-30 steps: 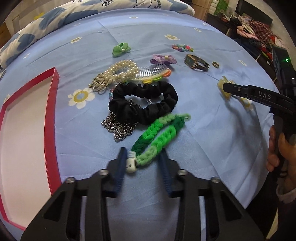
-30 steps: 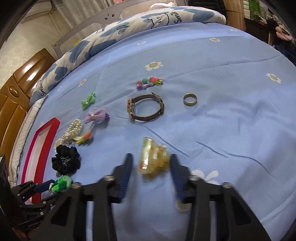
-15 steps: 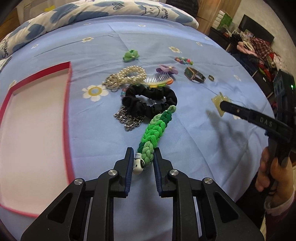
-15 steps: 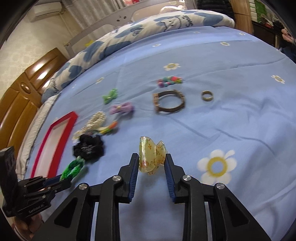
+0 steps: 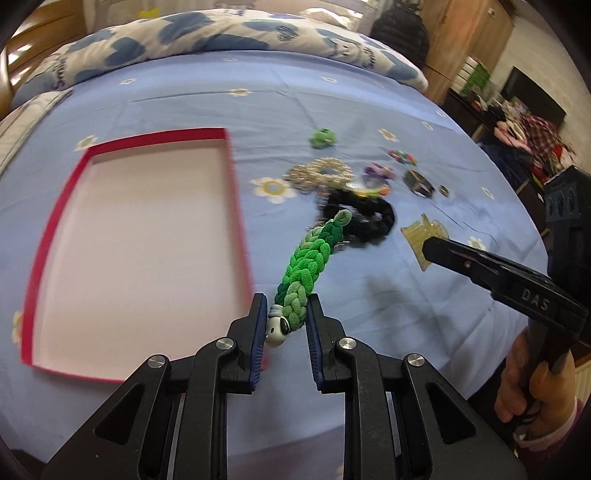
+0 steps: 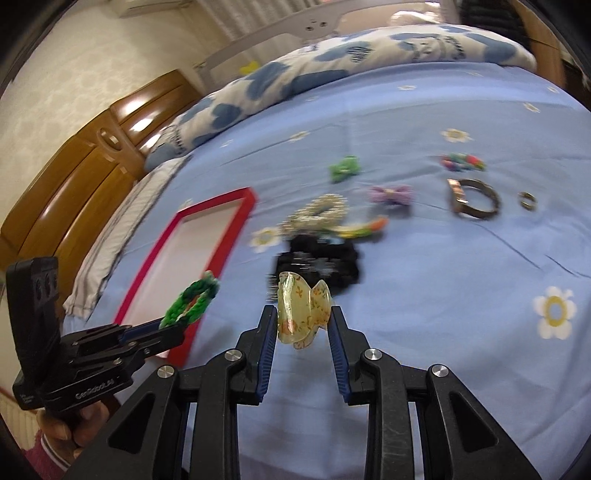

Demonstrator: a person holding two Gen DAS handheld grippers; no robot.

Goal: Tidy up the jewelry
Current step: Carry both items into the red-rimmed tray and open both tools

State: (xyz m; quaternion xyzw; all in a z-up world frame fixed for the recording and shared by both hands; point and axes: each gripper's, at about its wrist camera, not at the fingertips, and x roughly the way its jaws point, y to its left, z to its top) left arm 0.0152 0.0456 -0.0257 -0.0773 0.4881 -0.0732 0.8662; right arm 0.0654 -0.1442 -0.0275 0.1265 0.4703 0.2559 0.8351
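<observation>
My left gripper [image 5: 284,310] is shut on a green braided band [image 5: 310,266] by its end with the small white charm. The band hangs lifted off the blue bedsheet, just right of the red-rimmed tray [image 5: 236,206], whose pale inside holds nothing. My right gripper [image 6: 303,314] is shut on a translucent yellow hair claw [image 6: 295,306], held above the sheet in front of the black scrunchie [image 6: 332,266]. In the right wrist view the left gripper [image 6: 162,328] and green band [image 6: 192,299] hang over the tray's near corner.
On the sheet right of the tray lie a pearl piece [image 5: 321,173], a green bow [image 5: 322,137], a purple bow [image 5: 378,171], a beaded bracelet [image 5: 402,157], a watch [image 5: 417,182] and a ring [image 5: 444,190]. A patterned duvet [image 5: 221,33] lies behind; the bed's edge falls off at right.
Both grippers closed on their pieces, the green band and the yellow claw, lifted them off the sheet and carried them leftward; the tray now sits much nearer the left gripper.
</observation>
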